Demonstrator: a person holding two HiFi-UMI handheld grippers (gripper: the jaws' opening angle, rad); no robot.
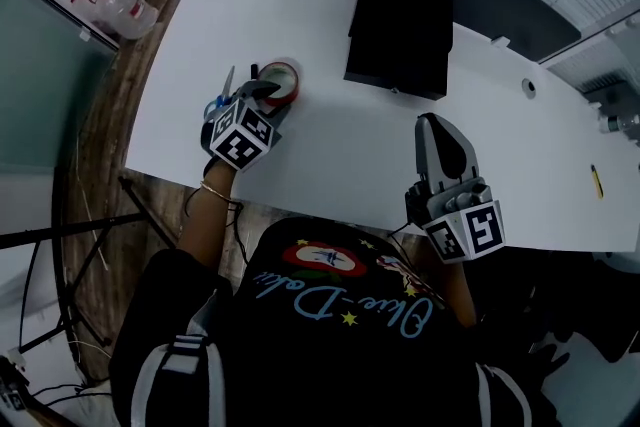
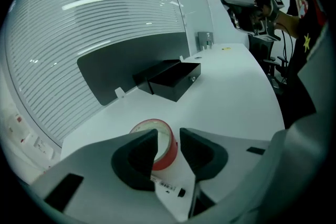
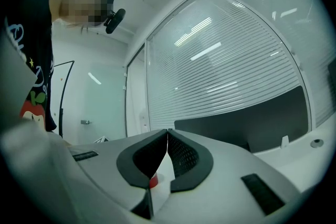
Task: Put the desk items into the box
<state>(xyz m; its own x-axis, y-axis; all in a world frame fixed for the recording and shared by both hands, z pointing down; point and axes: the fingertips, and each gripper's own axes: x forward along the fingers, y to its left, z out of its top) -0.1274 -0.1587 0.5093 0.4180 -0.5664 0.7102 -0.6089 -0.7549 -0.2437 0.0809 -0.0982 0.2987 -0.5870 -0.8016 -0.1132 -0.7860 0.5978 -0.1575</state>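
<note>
The broad white counter point(image 1: 330, 155) carries everything. The black rectangular box point(image 2: 170, 80) sits well beyond the left jaws, towards the dark back panel, with its lid apparently swung back so things can be dropped in from above. The left gripper point(image 2: 168, 136) tips steeply down at the counter's near corner with its jaws parted wide. That spread looks chosen to take in the red roll of tape point(image 2: 164, 157), which lies flat on the counter just ahead of the jaws, its near wall already between their tips. Neither pad presses on it yet, so the roll is not held. The right gripper point(image 3: 167, 136) hangs close to the person's body off the counter's near edge, pointing about level, with its jaws brought together on nothing. It seems parked out of the way while the left does the picking. Blue-handled scissors point(image 1: 222, 97) lie just to the left of the left jaws, near the roll, so a careless closing could nudge them. A small yellow pen-like thing point(image 1: 596, 180) lies far out to the right of the right jaws, well apart from the rest. By this layout the tape is the step in hand, and the other items still wait. Whether the box already holds anything cannot be told, since its inside is dark
</note>
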